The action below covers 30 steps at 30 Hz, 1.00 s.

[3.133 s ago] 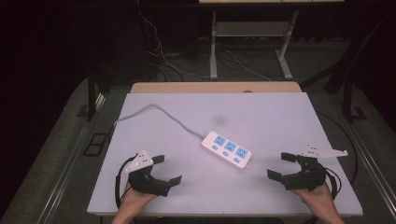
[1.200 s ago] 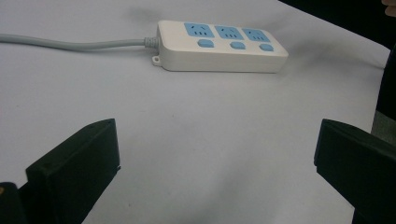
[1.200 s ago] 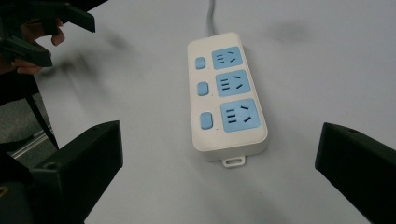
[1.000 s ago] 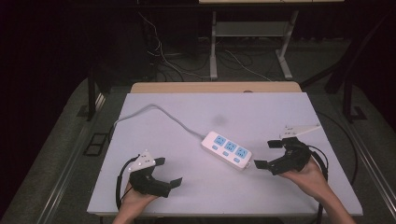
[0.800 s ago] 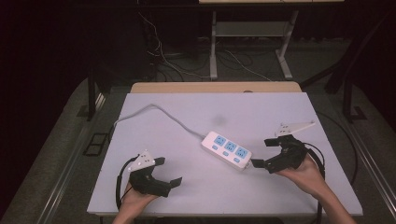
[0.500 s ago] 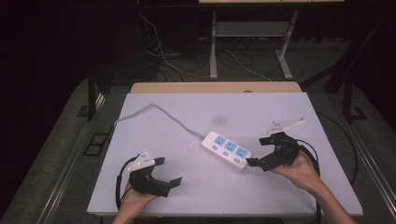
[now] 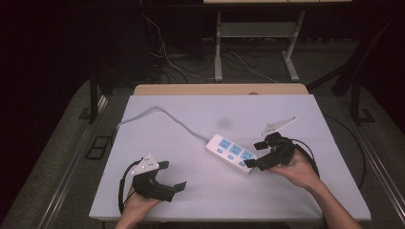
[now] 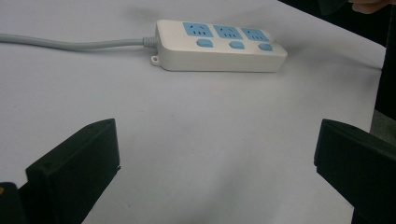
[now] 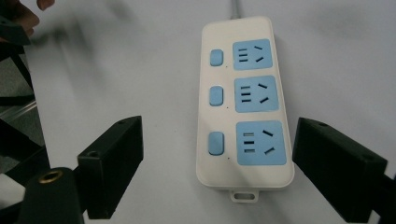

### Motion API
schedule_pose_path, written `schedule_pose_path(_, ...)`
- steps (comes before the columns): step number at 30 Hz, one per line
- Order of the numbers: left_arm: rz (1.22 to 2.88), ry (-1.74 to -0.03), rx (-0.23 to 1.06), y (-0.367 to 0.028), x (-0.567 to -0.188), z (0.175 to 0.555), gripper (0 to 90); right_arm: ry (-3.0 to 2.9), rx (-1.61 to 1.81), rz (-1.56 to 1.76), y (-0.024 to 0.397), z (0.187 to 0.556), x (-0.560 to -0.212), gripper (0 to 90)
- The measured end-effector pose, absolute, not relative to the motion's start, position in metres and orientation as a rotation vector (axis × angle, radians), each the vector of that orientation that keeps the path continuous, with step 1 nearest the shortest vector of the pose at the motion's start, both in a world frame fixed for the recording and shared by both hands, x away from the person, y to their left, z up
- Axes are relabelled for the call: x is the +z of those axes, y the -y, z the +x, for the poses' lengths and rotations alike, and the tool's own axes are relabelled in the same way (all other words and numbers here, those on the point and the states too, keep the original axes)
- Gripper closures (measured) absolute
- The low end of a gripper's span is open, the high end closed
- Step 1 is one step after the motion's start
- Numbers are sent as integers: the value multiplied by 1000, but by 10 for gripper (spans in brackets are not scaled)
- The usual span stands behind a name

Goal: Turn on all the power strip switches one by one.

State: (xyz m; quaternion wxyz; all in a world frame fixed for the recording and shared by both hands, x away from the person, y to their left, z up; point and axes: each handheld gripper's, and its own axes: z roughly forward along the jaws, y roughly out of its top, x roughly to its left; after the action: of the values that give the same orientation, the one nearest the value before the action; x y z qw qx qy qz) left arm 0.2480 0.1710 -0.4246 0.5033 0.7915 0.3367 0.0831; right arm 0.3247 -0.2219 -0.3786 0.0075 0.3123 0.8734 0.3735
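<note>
A white power strip [image 7: 232, 152] with three blue sockets and three blue switches lies flat on the white table [image 7: 215, 114]. Its grey cable [image 7: 162, 114] runs off to the back left. My right gripper [image 7: 254, 153] is at the strip's free end. In the right gripper view that end [image 9: 245, 158] lies between the jaws of the right gripper [image 9: 217, 140]. These jaws have just been closing, and a gap remains on each side. My left gripper [image 7: 173, 175] rests near the front left, open and holding nothing. The left gripper [image 8: 215, 154] faces the strip [image 8: 219, 44] from a distance.
A wooden table edge [image 7: 219, 89] adjoins the far side of the white top. Behind it loose cables [image 7: 239, 62] lie on the dark floor by a metal frame [image 7: 218, 43]. Bare table surface lies between the two grippers.
My right gripper has moved left across the table to the strip's free end, which now lies between its jaws. The left gripper and the strip have stayed put.
</note>
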Motion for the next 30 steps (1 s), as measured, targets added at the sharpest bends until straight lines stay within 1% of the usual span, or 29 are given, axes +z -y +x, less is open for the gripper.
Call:
schedule_pose_path(2, 1913, -812, 201, -171, -425, 248, 0, -2752, 1164, 959, 220, 326, -380, 310)
schedule_pose_path(4, 1912, -813, 200, -171, -425, 248, 0, -2768, 1147, 955, 218, 327, -381, 369)
schedule_pose_path(5, 1913, -813, 200, -171, -425, 248, 0, -2776, 1135, 950, 216, 328, -382, 448)
schedule_pose_path(6, 1912, -814, 201, -171, -425, 248, 0, -2776, 1135, 950, 216, 328, -382, 448)
schedule_pose_path(10, 1913, -814, 200, -171, -425, 248, 0, -2788, 1108, 944, 213, 330, -385, 581)
schedule_pose_path(20, 1916, -814, 201, -171, -425, 248, 0, -2840, 1071, 930, 206, 333, -392, 874)
schedule_pose_path(22, 1916, -815, 202, -171, -425, 248, 0, -2850, 1064, 921, 204, 333, -394, 899)
schedule_pose_path(30, 1916, -814, 204, -171, -425, 248, 0, -2860, 1031, 918, 198, 336, -401, 899)
